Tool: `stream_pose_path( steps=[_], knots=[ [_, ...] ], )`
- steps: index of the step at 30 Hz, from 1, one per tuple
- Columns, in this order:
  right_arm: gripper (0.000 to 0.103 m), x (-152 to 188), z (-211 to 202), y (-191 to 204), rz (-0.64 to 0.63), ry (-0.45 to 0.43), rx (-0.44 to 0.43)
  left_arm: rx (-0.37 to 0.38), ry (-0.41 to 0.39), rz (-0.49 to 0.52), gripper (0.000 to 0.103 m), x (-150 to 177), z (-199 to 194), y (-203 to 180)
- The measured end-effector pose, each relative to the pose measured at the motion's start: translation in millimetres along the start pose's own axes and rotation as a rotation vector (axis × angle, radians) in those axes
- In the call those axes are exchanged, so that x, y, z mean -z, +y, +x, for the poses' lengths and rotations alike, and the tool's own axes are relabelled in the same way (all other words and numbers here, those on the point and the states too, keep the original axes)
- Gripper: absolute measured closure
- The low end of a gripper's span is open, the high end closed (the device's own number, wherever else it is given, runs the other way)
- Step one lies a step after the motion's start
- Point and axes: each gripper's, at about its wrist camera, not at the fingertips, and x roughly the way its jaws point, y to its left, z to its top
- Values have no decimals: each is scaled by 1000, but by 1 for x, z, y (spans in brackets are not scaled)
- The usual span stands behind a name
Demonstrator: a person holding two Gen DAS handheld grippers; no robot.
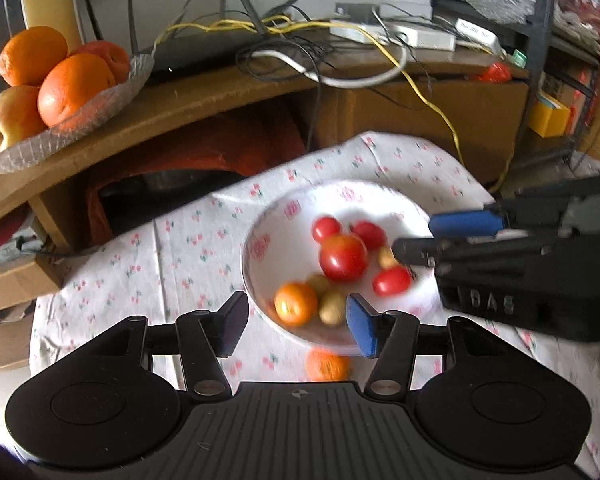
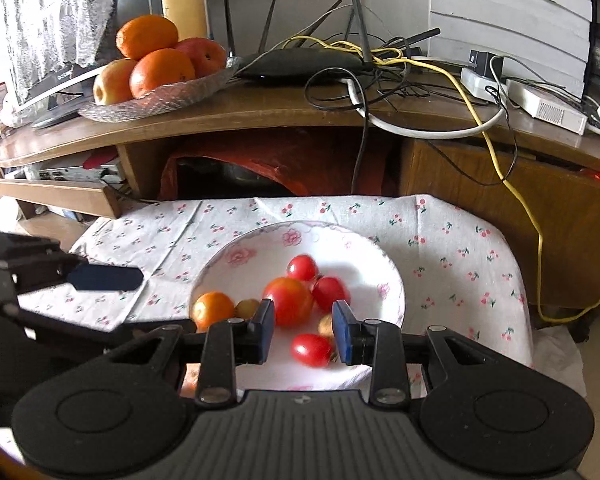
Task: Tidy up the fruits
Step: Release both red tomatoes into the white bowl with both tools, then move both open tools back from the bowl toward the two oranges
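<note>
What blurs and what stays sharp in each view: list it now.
Left wrist view: the white floral bowl and its red tomatoes are motion-smeared, as is the cherry-print tablecloth; the left tongs stay crisp. Right wrist view: sharper overall, slight smear on the tomatoes; the wooden shelf edge bows from fisheye distortion.

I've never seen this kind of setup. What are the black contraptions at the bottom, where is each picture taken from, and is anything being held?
Each black contraption is a hand-held claw; a person carries one per hand. A camera on each looks along its fingers. One picture is from the left claw, the other from the right claw; each also shows the other claw at its edge. Both hover open over a white bowl on a flowered cloth, gripping nothing. The bowl holds small tomatoes, a bigger tomato and a small orange. Behind, a desk carries a tray of oranges and apples.
</note>
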Motion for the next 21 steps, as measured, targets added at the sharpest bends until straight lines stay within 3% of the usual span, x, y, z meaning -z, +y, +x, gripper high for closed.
stream_pose_path(
  steps=[5, 13, 21],
  knots=[
    [71, 15, -13, 8, 25, 34, -28, 14, 46, 22, 41, 23, -2, -3],
    [71, 34, -15, 21, 31, 92, -58, 12, 118, 38, 43, 45, 28, 1],
    [71, 40, 7, 19, 68, 149, -69, 28, 132, 29, 63, 50, 42, 1]
  ],
)
